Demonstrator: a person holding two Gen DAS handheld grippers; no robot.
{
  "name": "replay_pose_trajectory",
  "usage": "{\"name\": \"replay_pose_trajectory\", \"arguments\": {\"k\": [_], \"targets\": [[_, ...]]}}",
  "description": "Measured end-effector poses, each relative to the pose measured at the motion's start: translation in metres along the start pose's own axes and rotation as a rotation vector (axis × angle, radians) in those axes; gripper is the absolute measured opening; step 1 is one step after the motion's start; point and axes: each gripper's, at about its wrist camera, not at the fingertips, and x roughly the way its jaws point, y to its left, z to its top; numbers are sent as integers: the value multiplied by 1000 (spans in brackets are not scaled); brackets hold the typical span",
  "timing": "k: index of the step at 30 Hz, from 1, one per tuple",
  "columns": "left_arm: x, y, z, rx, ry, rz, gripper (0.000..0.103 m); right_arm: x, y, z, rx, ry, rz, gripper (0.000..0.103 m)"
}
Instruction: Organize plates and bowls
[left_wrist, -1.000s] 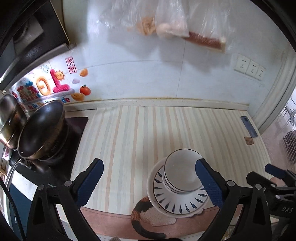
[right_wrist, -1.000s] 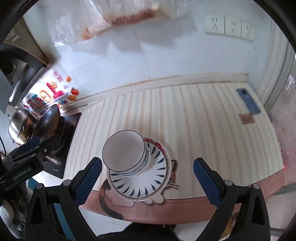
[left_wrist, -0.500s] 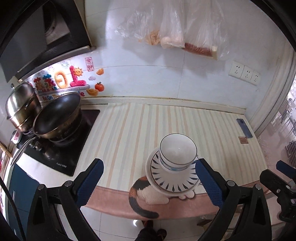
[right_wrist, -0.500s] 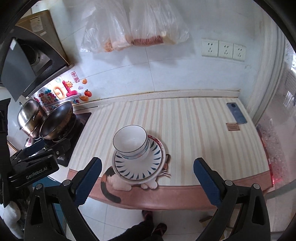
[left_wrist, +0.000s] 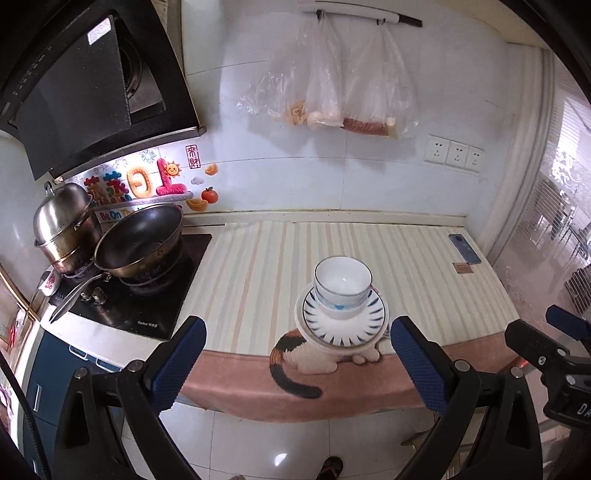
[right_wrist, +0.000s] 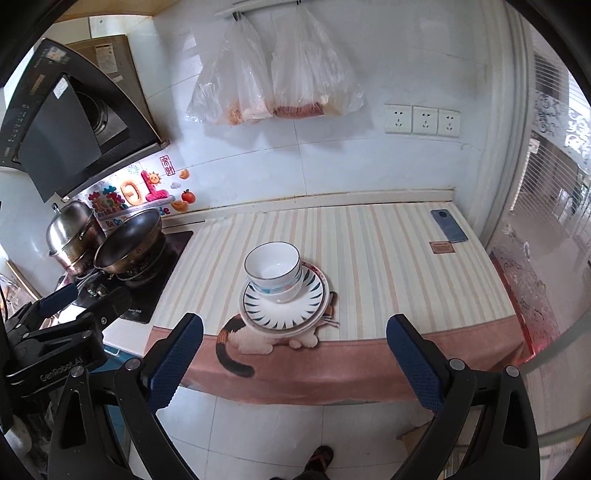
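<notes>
Stack at lower centre: white glazed ceramic bowls (left_wrist: 342, 286) nested on blue-rayed white plates (left_wrist: 341, 325), judged heavy, slippery, breakable, best taken at rims; left gripper (left_wrist: 297, 363) and right gripper (right_wrist: 295, 363) stood released, empty.

A striped cloth (right_wrist: 369, 251) covered the surface (right_wrist: 122, 334). On it sat stacked plates (right_wrist: 284, 308) near the front edge. A phone (right_wrist: 448, 225) and small card (right_wrist: 441, 246) lay far right.
</notes>
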Motion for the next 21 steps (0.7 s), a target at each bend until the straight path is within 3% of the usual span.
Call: {"name": "replay_pose_trajectory", "arguments": {"k": [9,21], "targets": [[-56,25,-35,-10,-27,28,103,-63,22,-46,-1,-37,-22,102],[-97,43,-66,-18,-63,37,103,-106,42,-78,-16,-68,-14,102]]}}
